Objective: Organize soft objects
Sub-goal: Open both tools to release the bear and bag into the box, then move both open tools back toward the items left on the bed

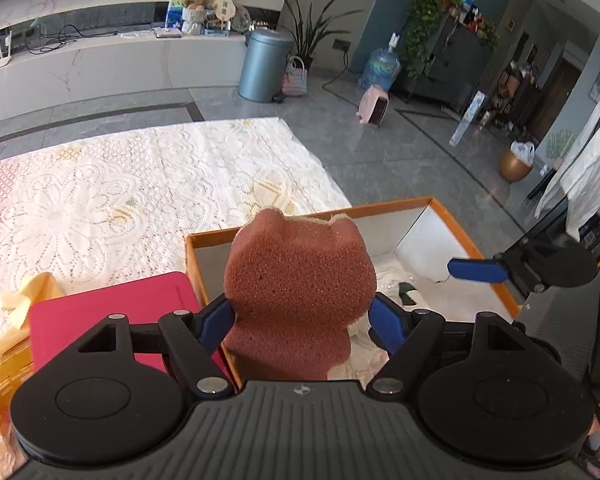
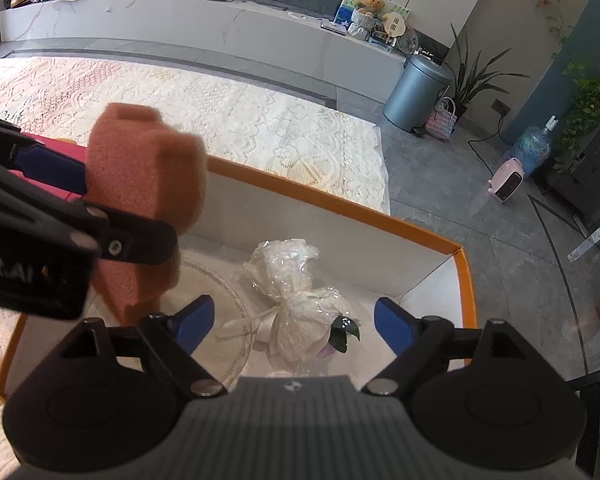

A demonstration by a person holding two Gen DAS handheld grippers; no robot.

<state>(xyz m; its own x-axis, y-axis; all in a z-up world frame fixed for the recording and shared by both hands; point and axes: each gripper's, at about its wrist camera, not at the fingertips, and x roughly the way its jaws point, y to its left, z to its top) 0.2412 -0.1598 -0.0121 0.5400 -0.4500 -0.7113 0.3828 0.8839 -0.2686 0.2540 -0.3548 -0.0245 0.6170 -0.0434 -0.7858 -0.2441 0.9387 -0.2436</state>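
A brown bear-shaped sponge stands upright at the left end of the orange-rimmed white box. My left gripper is open around its narrow waist. The left pad lies against the sponge, and a slit of the box floor shows beside the right pad. In the right wrist view the sponge rises above the box rim, with a blue left fingertip at its side. A cream bouquet wrapped in cellophane lies on the box floor. My right gripper hangs open just above it, touching nothing.
A magenta flat box sits left of the white box, with yellow ribbon and gold packaging beyond it. A white lace cloth covers the table. Grey floor with a blue-grey bin lies past the table's edge.
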